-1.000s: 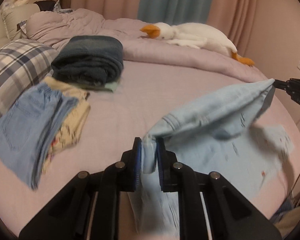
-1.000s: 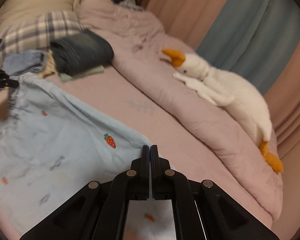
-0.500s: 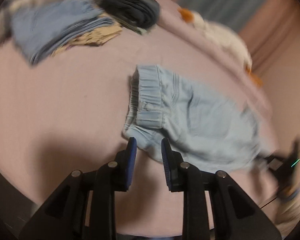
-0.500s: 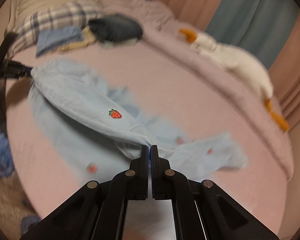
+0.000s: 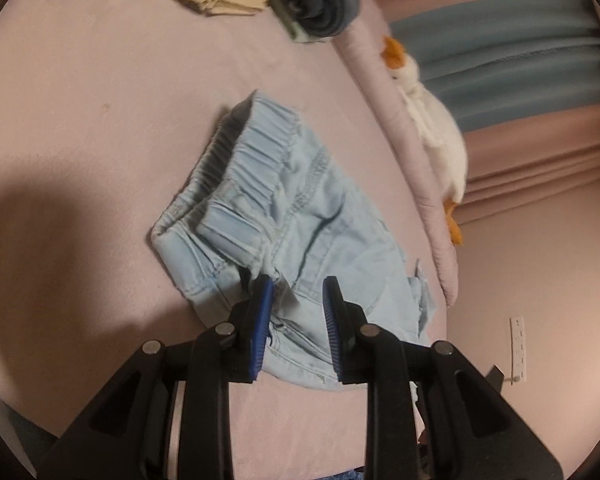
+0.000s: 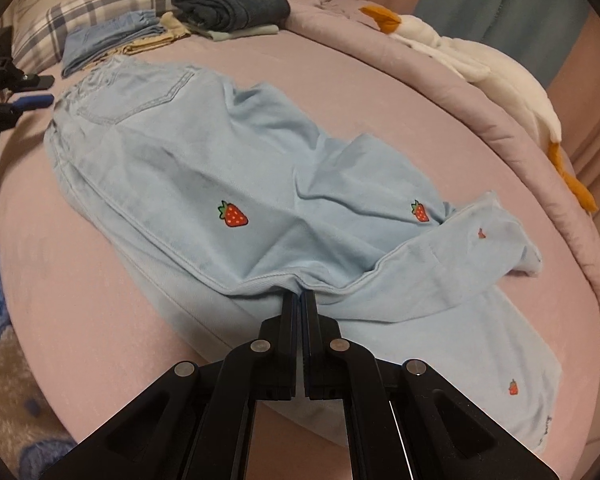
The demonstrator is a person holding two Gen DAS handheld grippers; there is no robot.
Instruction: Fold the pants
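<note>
We see a bedroom.
Our pink bed fills the frame; pink and blue curtains hang upper right.

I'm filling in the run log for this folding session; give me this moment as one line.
task: fold pants | left gripper: open at waistband | right gripper: shut on pants leg seam | pants: on bed, unfolded

No words, numbers or brand marks can be read anywhere. The pants carry only small red strawberry pictures — no lettering.
</note>
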